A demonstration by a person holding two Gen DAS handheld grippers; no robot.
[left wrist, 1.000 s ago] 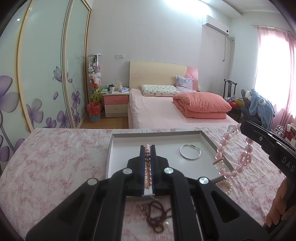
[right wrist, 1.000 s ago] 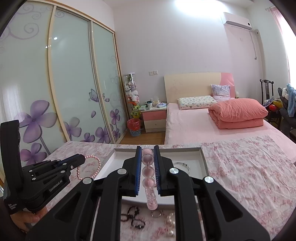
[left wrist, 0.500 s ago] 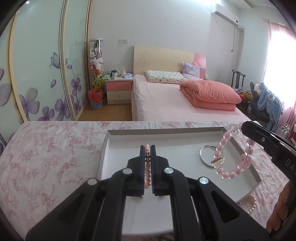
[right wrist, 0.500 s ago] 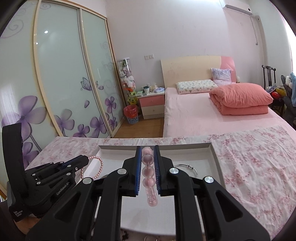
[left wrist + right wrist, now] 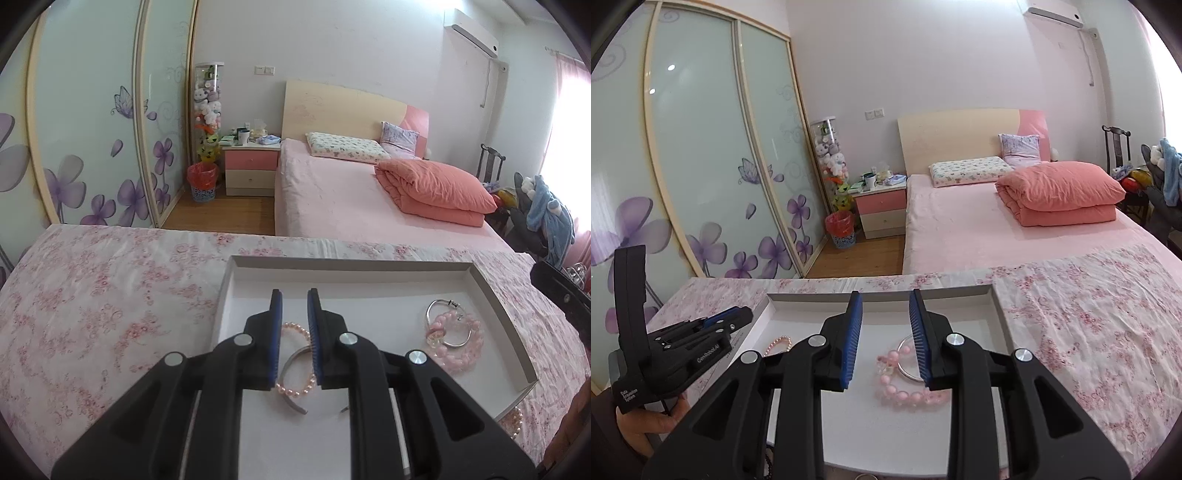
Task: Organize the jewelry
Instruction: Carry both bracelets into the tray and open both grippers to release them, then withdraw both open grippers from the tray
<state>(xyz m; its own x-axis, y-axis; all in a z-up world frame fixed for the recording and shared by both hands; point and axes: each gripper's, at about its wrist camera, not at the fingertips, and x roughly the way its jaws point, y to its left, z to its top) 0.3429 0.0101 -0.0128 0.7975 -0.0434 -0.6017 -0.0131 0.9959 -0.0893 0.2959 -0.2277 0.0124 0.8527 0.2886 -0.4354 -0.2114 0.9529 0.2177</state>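
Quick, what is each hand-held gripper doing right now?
Left hand-held gripper: open, holding nothing, above the pearl bracelet.
Right hand-held gripper: open, holding nothing, above the pink bead bracelet.

The right tongs (image 5: 885, 317) hang with jaws parted over the white tray (image 5: 999, 317), nothing between the blue pads. Below them a chunky pink bead bracelet (image 5: 905, 395) lies in the tray, overlapping a silver bangle (image 5: 905, 371). At nine o'clock the left tongs (image 5: 733, 320) reach over the tray's edge, a small pearl bracelet (image 5: 779, 341) just beside them. The flowered desk (image 5: 1089, 332) spreads toward three o'clock.
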